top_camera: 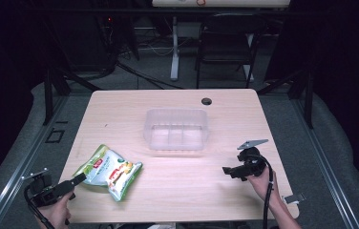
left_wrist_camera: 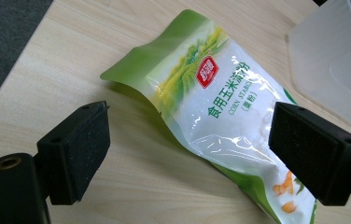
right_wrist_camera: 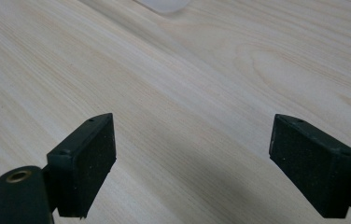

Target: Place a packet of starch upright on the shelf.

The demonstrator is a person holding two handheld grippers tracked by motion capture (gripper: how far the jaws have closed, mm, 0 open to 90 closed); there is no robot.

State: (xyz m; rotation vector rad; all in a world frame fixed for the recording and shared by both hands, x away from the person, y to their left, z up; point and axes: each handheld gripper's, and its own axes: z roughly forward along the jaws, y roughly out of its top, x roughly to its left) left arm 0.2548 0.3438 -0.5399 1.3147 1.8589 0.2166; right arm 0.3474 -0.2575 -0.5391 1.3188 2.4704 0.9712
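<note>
A green and white bag of corn starch (top_camera: 109,171) lies flat on the wooden table (top_camera: 177,195), near its front left. My left gripper (top_camera: 78,180) sits just left of the bag, pointing at it, jaws open. In the left gripper view the bag (left_wrist_camera: 211,112) lies ahead of and between the spread jaws, with my left gripper (left_wrist_camera: 190,154) not pressing on it. My right gripper (top_camera: 227,171) hovers over bare wood at the front right, pointing left, open. The right gripper view shows my right gripper (right_wrist_camera: 192,158) with only table between its jaws.
A clear plastic bin (top_camera: 176,129) with inner dividers stands mid-table, beyond the bag; its corner (left_wrist_camera: 337,60) appears at the top right of the left gripper view. A cable hole (top_camera: 206,101) sits near the far edge. A chair (top_camera: 225,43) and desk legs stand behind the table.
</note>
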